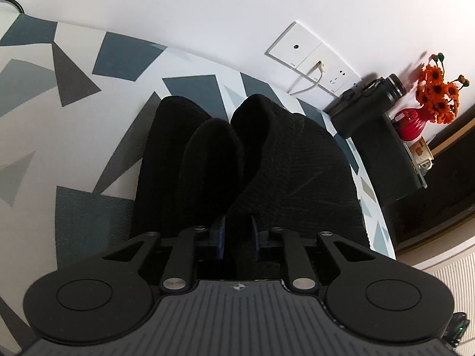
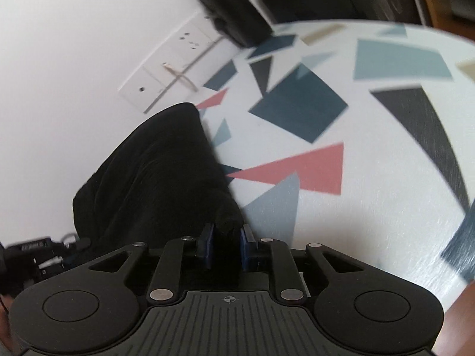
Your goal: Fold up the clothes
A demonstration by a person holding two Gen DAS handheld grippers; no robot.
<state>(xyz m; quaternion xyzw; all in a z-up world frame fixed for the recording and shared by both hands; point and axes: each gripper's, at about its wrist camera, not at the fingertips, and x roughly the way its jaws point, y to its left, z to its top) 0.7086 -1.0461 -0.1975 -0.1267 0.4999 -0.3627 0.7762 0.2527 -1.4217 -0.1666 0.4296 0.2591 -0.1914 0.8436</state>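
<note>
Black garment [image 1: 267, 163] near table edge [image 1: 377, 207], pinched in both grippers' fingers [image 1: 218, 234].

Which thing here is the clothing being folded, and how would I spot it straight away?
Start at the table with the white cloth printed in grey and blue triangles, set against the white wall. On it lies the black garment, a dark, softly ribbed heap bunched into rounded humps. It is the only soft, plain black thing on the patterned cloth, and the left gripper and right gripper each pinch an edge of it.
</note>
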